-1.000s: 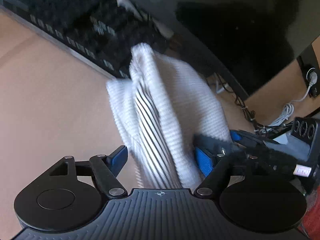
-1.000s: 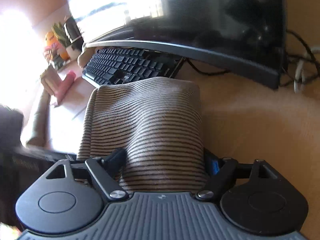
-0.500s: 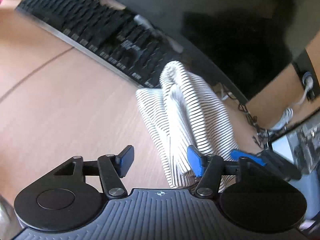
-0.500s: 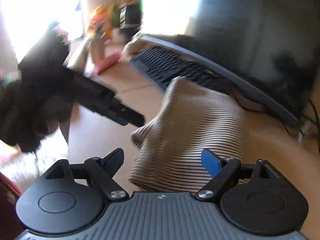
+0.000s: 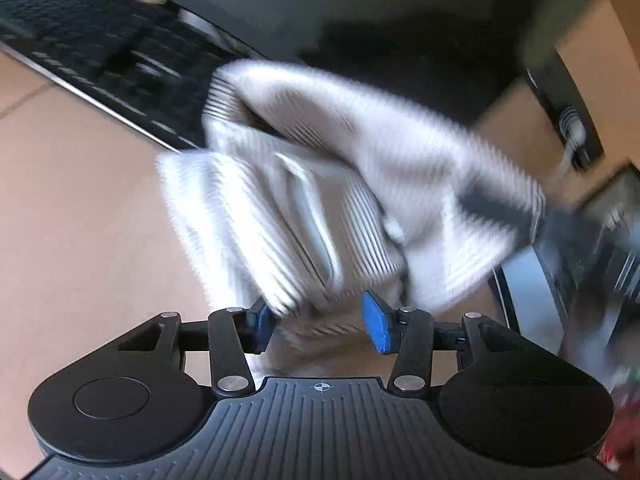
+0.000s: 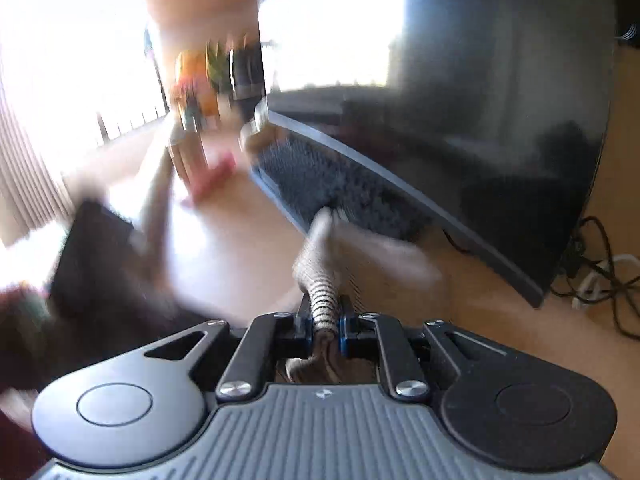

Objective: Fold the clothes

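We take the curved monitor (image 6: 460,92) as our landmark. It stands at the back of a light wooden desk (image 5: 72,208), its dark screen mirroring a bright window. Directly beneath its lower edge we see a black keyboard (image 6: 332,176), which in the left wrist view (image 5: 92,44) runs along the upper left.

The striped garment (image 5: 320,200), white with fine dark lines, lies bunched on the desk just in front of the keyboard and monitor; motion blur softens its folds. In the right wrist view the same cloth (image 6: 360,252) trails from the monitor's foot toward the camera.

The right gripper (image 6: 326,326) has its blue pads pressed together on a gathered edge of the garment, and its jaws are closing. The left gripper (image 5: 320,324) has its jaws about half apart and closing, with cloth between the blue pads (image 5: 378,328); we cannot tell whether they press on it.

Right of the monitor, tangled cables (image 6: 600,276) lie on the desk. Left of the monitor we note a sunlit window, vertical blinds (image 6: 32,160) and blurred colourful objects (image 6: 200,80).
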`<state>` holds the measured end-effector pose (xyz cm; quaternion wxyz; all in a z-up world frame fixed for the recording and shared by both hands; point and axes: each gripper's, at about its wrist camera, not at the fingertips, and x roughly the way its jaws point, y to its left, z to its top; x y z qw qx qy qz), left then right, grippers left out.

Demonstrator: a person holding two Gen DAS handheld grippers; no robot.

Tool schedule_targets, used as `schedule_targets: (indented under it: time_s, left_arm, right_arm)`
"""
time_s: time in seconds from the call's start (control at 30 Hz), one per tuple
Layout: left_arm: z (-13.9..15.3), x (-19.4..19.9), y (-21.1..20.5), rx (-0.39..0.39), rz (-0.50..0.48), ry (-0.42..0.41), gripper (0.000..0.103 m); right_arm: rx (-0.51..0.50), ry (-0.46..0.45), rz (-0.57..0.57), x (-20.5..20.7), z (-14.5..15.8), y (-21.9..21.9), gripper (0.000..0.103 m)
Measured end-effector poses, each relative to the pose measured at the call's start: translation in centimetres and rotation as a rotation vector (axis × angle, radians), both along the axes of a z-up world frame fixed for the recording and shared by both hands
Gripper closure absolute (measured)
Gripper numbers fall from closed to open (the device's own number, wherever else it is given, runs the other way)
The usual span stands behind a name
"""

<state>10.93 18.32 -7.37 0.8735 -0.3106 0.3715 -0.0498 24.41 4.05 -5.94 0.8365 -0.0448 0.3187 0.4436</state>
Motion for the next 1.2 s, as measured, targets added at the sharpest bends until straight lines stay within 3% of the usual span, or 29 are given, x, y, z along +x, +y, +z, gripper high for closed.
schedule_targets:
  time_s: [0.13,0.33,0.4,0.5,0.6,0.83,0.87,0.9,0.93,0.97,1.07,1.2]
  left_arm:
    - [-1.2,0.9,-2.9,0.061,-0.072,0.011,0.052]
    - [-2.0,0.2,-4.4,0.085,-0.122,0.0,0.049]
    - [-2.2,-0.6,-4.4,0.09,-0.133,0.029,0.048]
    - [-2.3,-3.0,-3.6,0.074,-0.136,0.038,0.04]
    - [-2.6,-5.8,-2.3,0.044,-0.101,0.06,0.026]
    - [-3.3,-10.7,1.9,-0.003,0.074,0.108,0.025]
    - [-3.2,-11.0,2.5,-0.007,0.101,0.112,0.025]
    - [-3.1,-11.3,3.0,-0.011,0.128,0.115,0.025]
    - [-3.0,-11.5,3.5,-0.014,0.153,0.116,0.025]
    - [-2.8,-11.4,4.0,-0.014,0.173,0.112,0.025]
    - [-2.4,-10.7,5.2,-0.016,0.209,0.096,0.022]
    - [-1.2,-9.7,6.1,-0.016,0.212,0.051,0.022]
  right_arm:
    - [0.074,0.097,0.066,1.3,0.2,1.7,0.092]
    - [-0.082,0.127,0.174,0.7,-4.3,6.7,0.092]
    - [-0.188,0.029,0.193,-0.7,-5.7,7.1,0.092]
    - [-0.26,-0.124,0.22,-2.5,-6.3,7.3,0.09]
    - [-0.284,-0.197,0.233,-3.6,-6.7,7.7,0.081]
    - [-0.332,-0.328,0.239,-5.8,-8.9,8.9,0.034]
    - [-0.342,-0.345,0.246,-6.2,-9.2,9.0,0.033]
    - [-0.362,-0.381,0.252,-6.6,-9.6,9.2,0.033]
    - [-0.384,-0.424,0.256,-6.8,-10.0,9.6,0.043]
    - [-0.401,-0.46,0.259,-7.0,-10.1,9.5,0.059]
    - [-0.402,-0.497,0.272,-7.0,-8.9,8.4,0.077]
    - [-0.413,-0.508,0.334,-6.9,-6.6,6.6,0.08]
